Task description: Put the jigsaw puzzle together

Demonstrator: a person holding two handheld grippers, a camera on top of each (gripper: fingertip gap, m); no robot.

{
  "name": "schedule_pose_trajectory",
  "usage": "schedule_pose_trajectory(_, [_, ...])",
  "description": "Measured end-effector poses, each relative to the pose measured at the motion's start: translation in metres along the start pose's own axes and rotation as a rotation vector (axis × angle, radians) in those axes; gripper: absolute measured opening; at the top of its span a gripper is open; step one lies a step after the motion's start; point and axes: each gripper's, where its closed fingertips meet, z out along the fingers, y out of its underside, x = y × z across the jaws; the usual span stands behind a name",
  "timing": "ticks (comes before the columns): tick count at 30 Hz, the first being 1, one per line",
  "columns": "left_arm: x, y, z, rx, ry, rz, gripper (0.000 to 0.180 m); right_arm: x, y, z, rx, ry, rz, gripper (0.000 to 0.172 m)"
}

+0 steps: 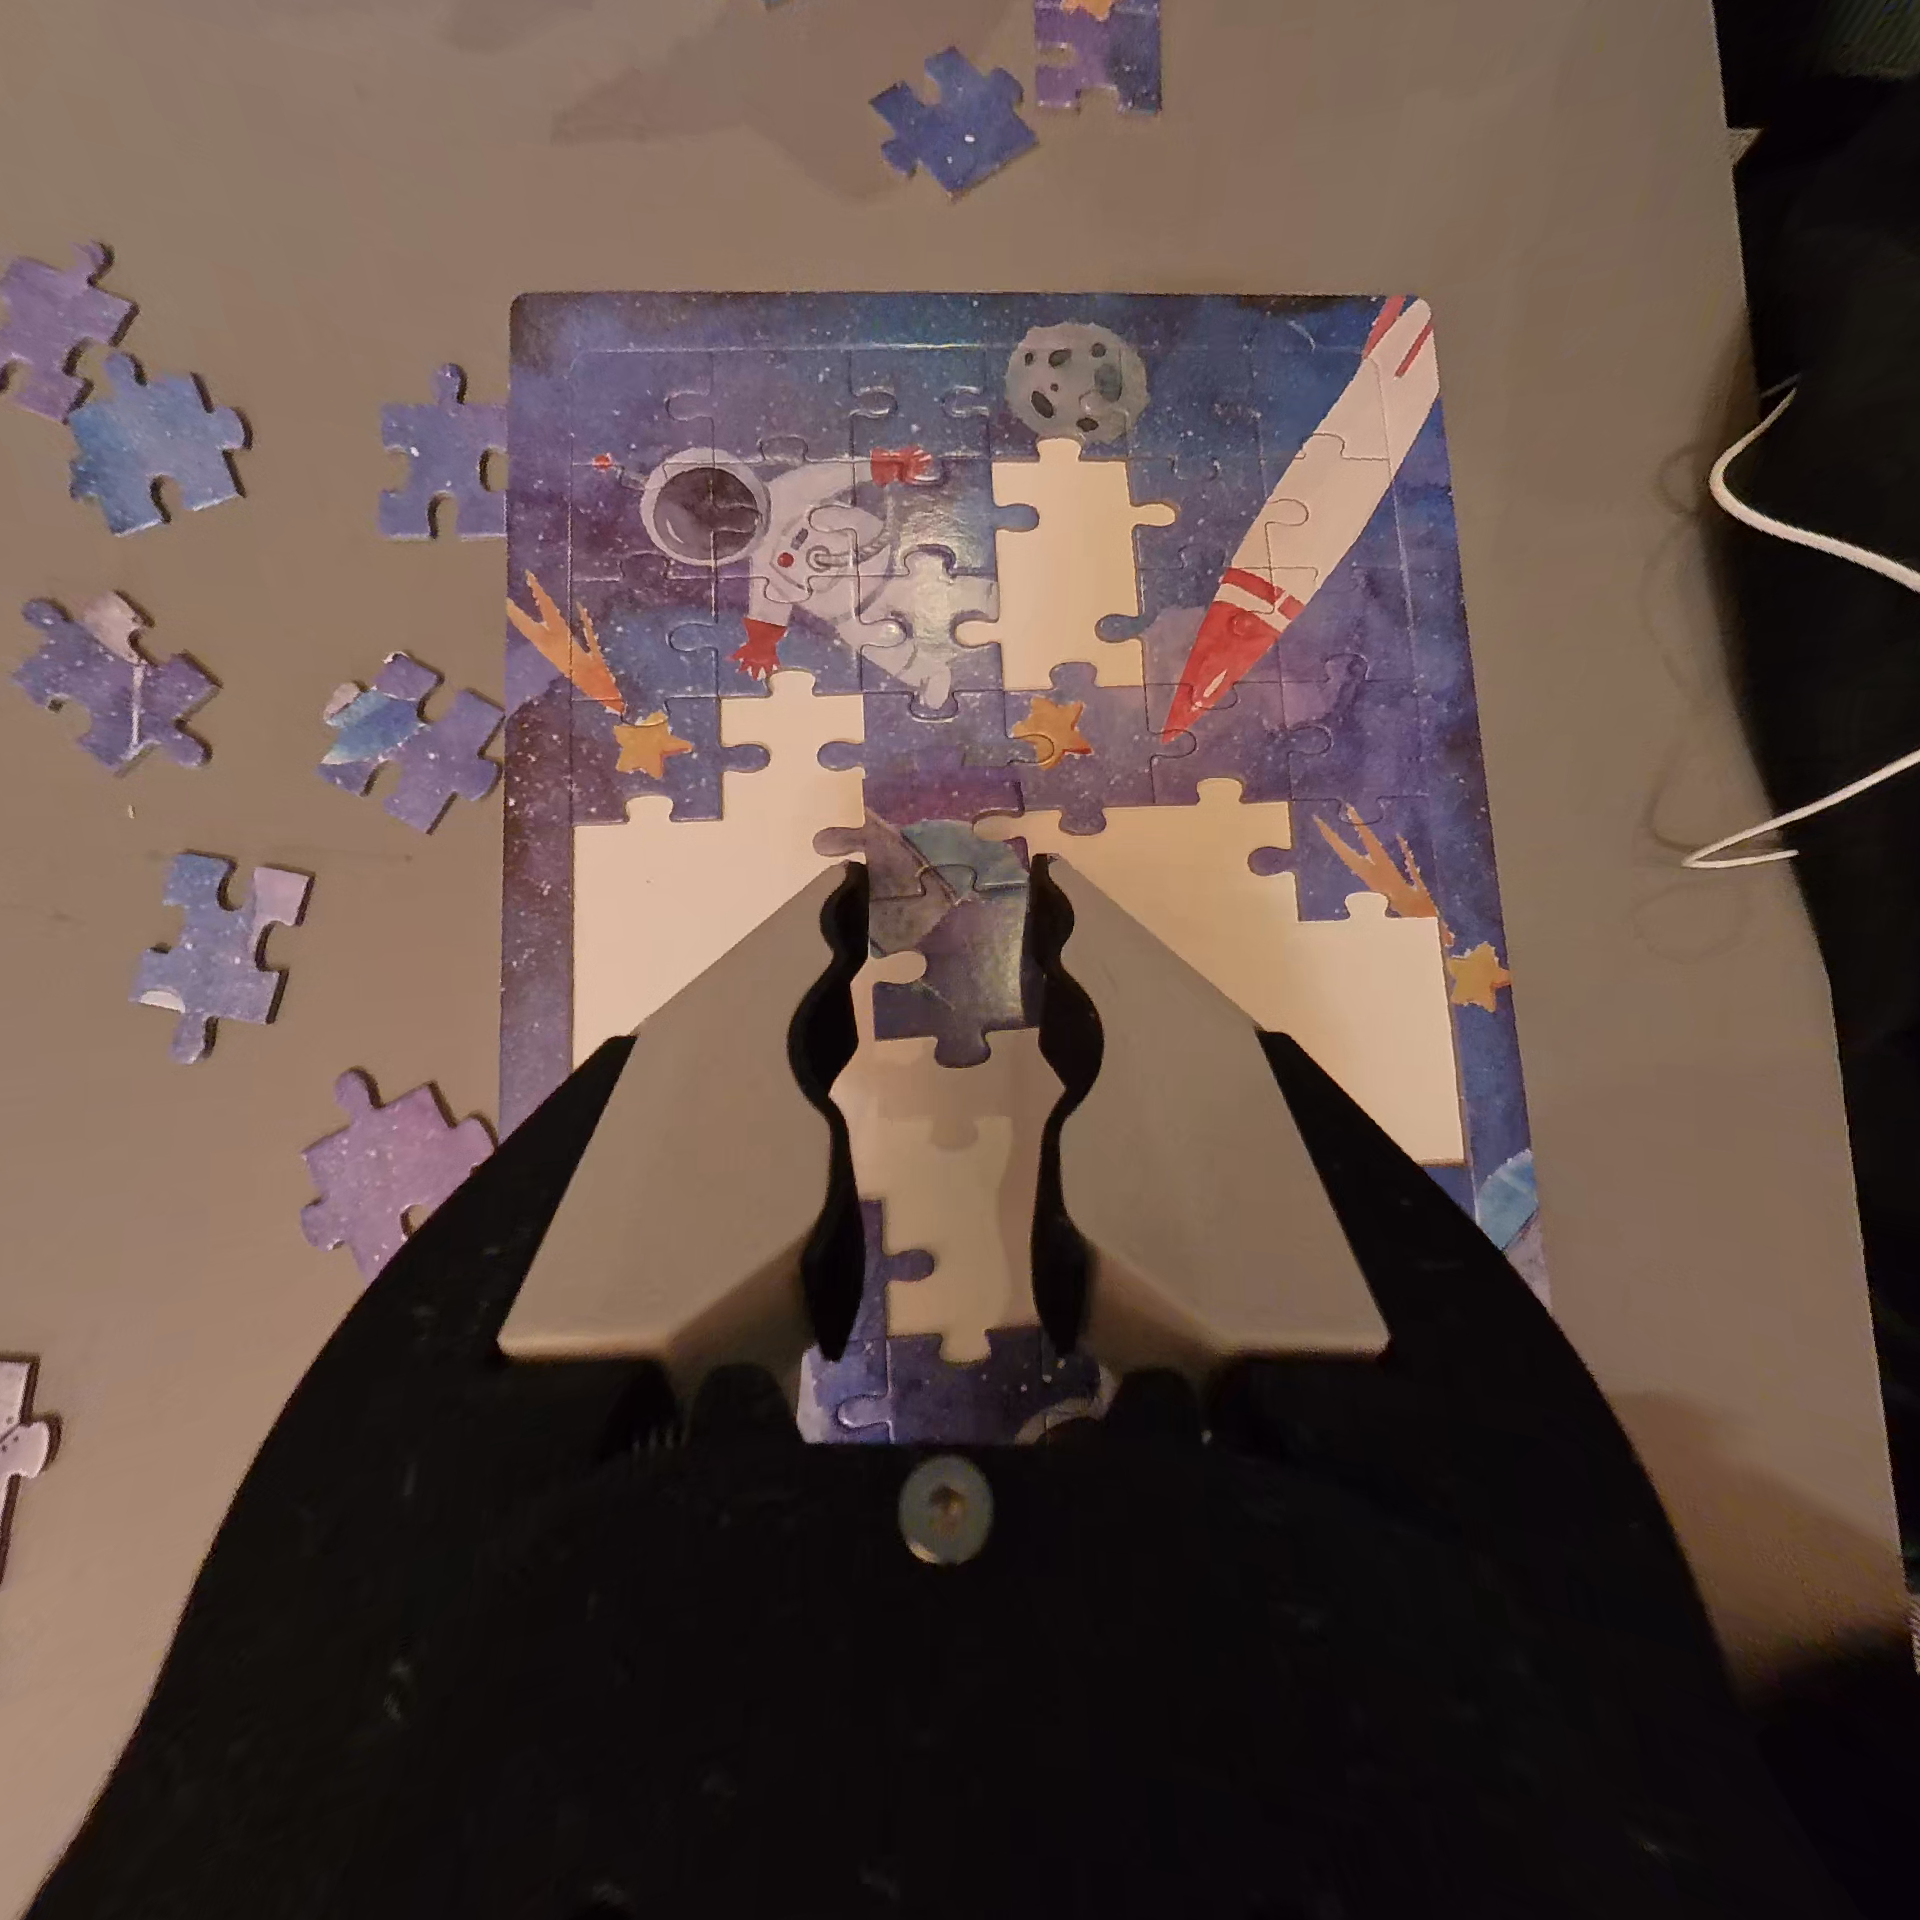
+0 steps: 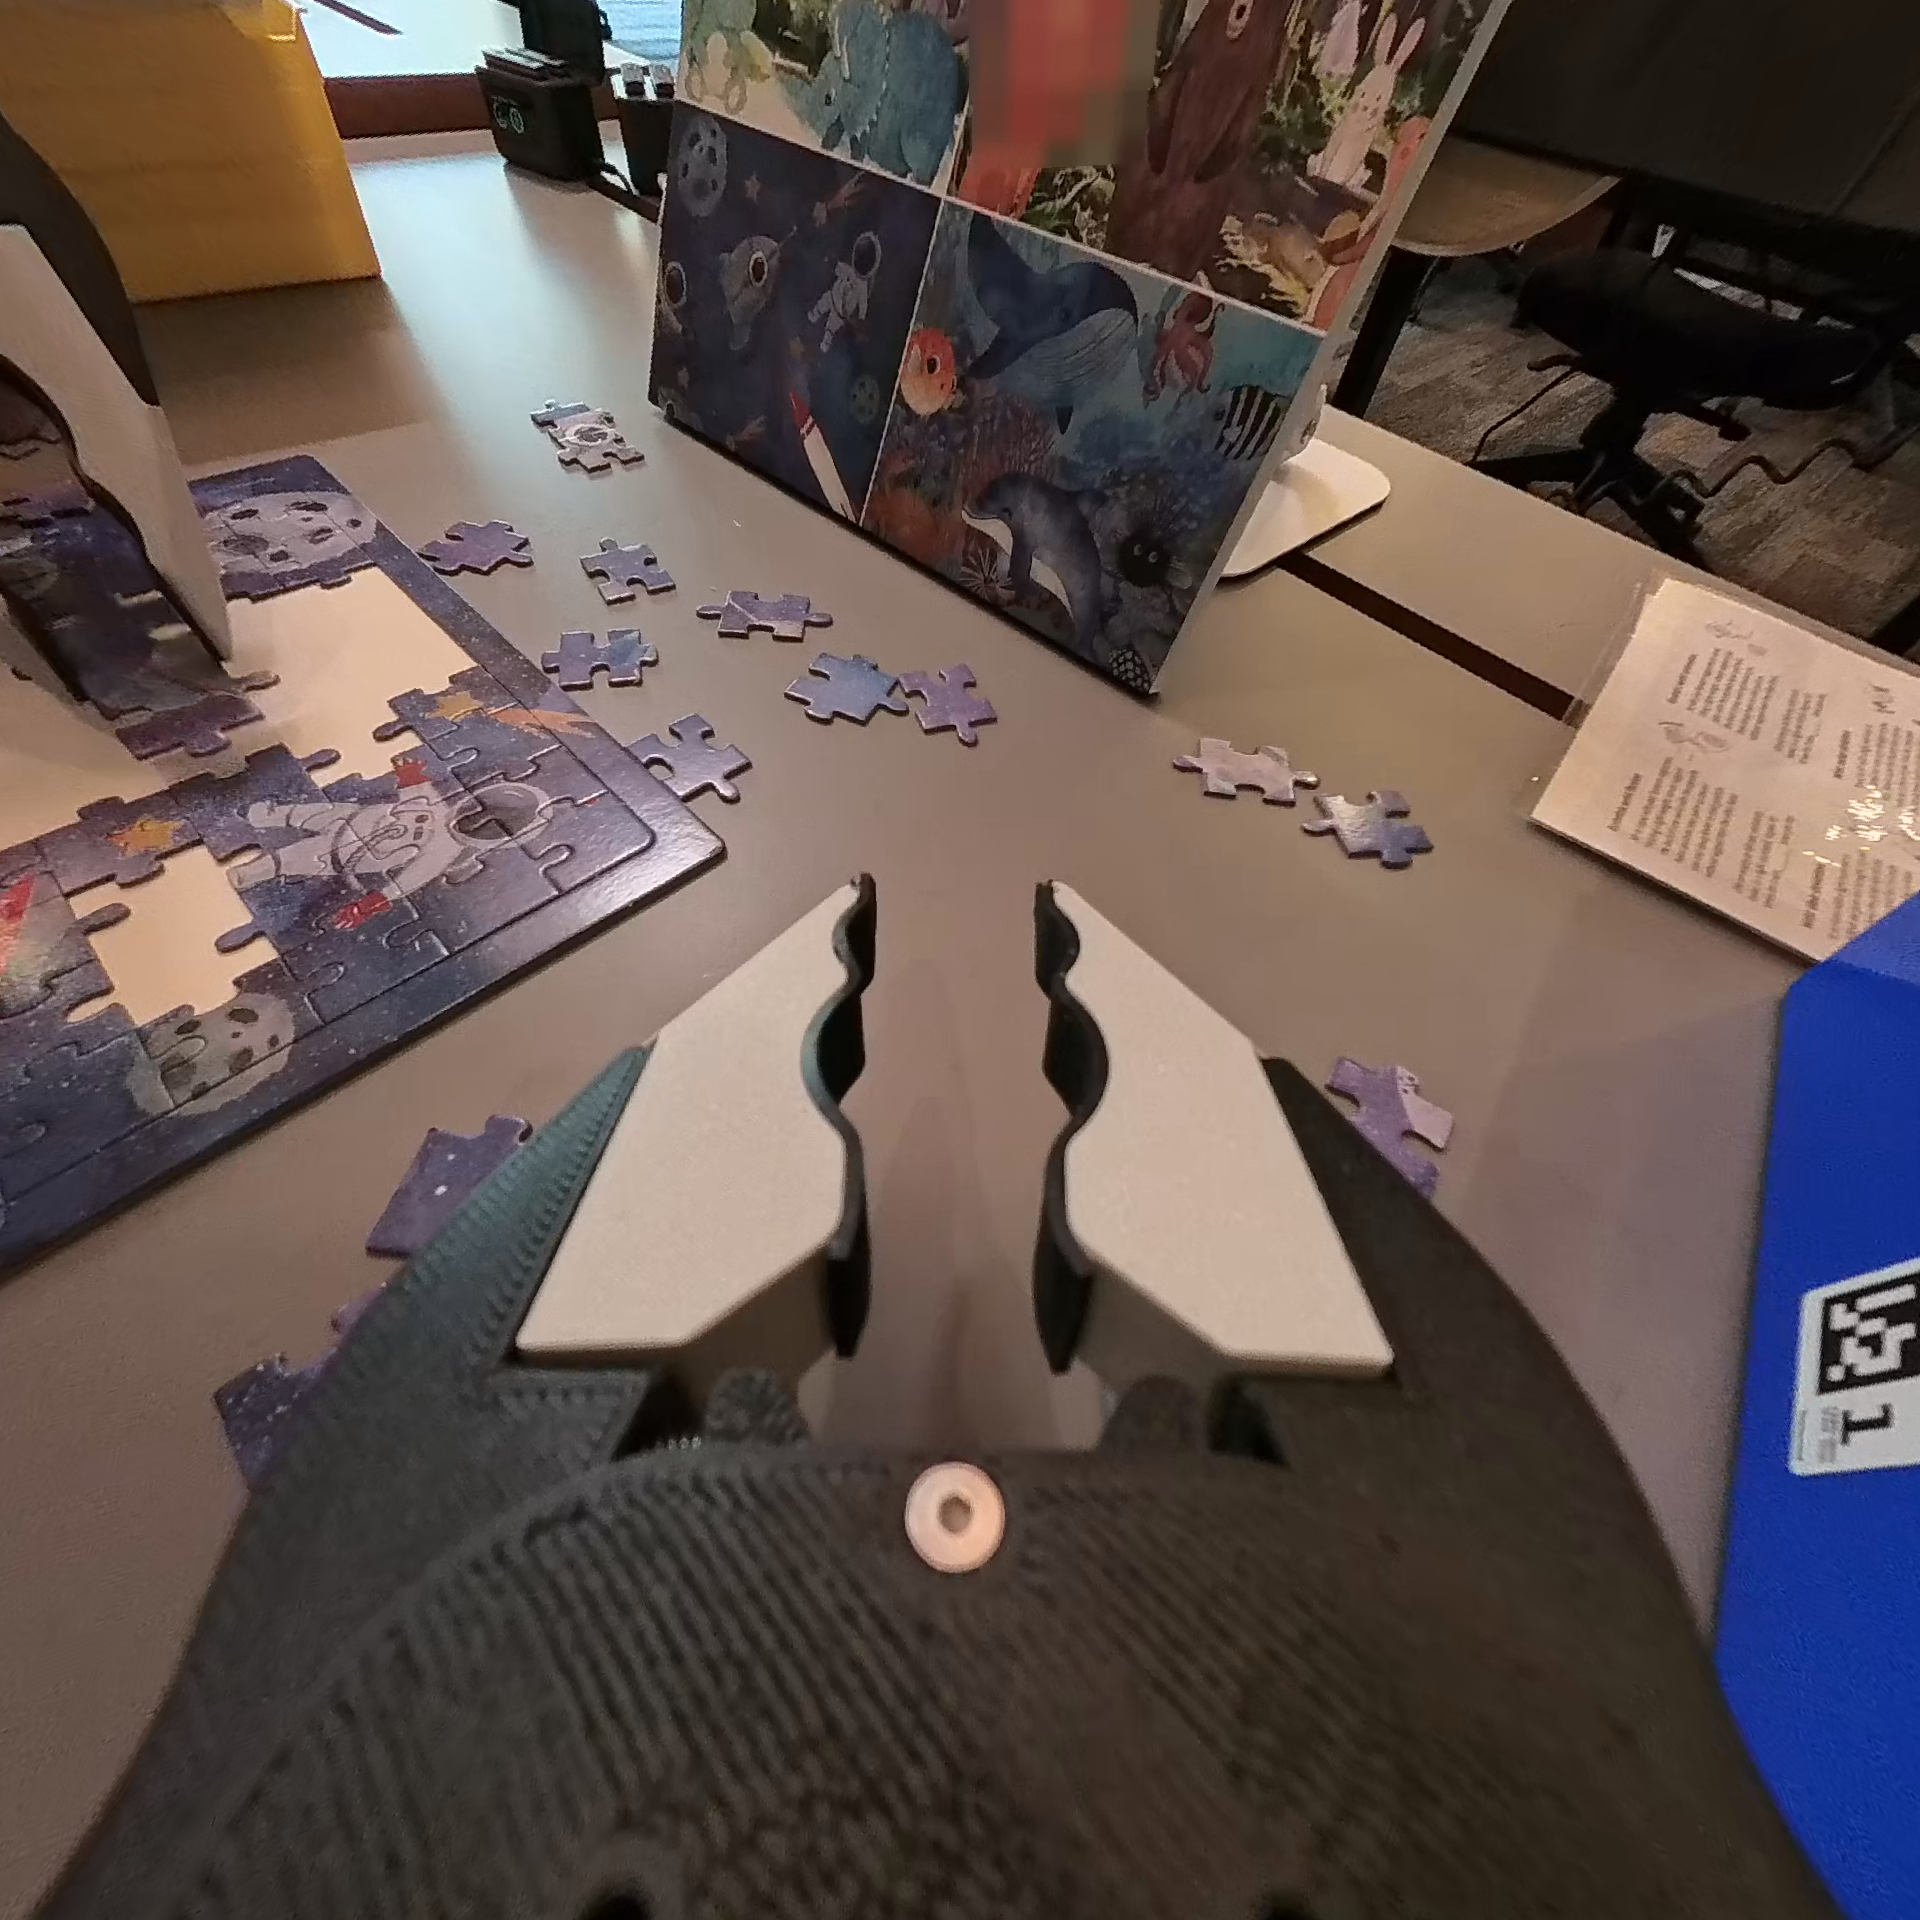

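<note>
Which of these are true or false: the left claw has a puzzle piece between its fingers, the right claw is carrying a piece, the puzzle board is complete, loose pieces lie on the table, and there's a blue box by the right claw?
1. The left claw has a purple-blue puzzle piece between its fingers. True.
2. The right claw is carrying a piece. False: its fingers stand apart over bare grey table, with nothing between them.
3. The puzzle board is complete. False: several pale gaps are unfilled.
4. Loose pieces lie on the table beside the board. True.
5. A blue box sits to the right claw's right. True.
</note>
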Motion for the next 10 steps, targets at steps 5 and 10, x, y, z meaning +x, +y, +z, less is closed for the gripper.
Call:
schedule_pose_trajectory(5, [0.0002, 0.0005, -0.0040, 0.009, -0.006, -0.003, 0.031, -0.0001, -0.0001, -0.0001, 0.000, 0.000, 0.000, 0.029])
schedule_pose_trajectory(10, [0.0047, 0.0015, -0.0062, 0.020, 0.002, 0.000, 0.031, 0.0000, 0.0002, 0.0003, -0.001, -0.001, 0.001, 0.029])
